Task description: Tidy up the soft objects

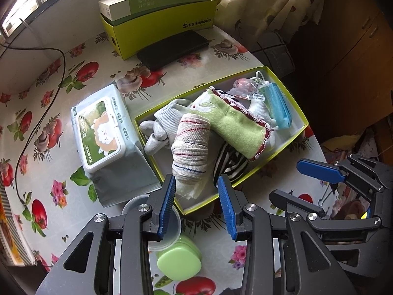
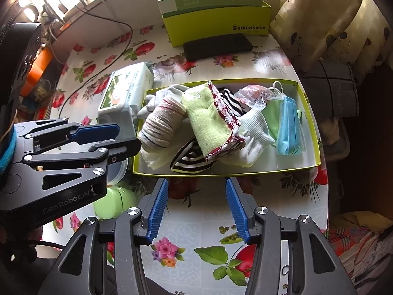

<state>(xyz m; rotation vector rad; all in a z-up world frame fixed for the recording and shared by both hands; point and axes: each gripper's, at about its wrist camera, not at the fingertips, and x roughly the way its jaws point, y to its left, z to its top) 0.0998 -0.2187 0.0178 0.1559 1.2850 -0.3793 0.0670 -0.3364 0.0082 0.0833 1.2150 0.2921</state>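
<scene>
A shallow yellow-green box (image 1: 298, 109) (image 2: 315, 145) on the table holds soft things: a rolled white striped cloth (image 1: 190, 145) (image 2: 161, 125), a green towel (image 1: 235, 125) (image 2: 208, 123), grey gloves (image 1: 162, 125), a black-and-white striped cloth (image 2: 191, 162), white socks (image 2: 253, 132) and blue face masks (image 1: 280, 105) (image 2: 289, 127). My left gripper (image 1: 197, 182) is open and empty, its tips at the box's near corner over the rolled cloth's end. My right gripper (image 2: 196, 184) is open and empty just in front of the box's near wall. Each gripper shows in the other's view.
A pack of wet wipes (image 1: 103, 127) (image 2: 125, 93) lies left of the box. A green lidded container (image 1: 179, 258) (image 2: 114, 202) and a clear tub (image 1: 169, 226) sit near the left gripper. A yellow-green carton (image 1: 159, 27) (image 2: 218, 24) and black phone (image 1: 172, 49) (image 2: 218, 45) stand at the back. A cable (image 1: 41, 113) crosses left.
</scene>
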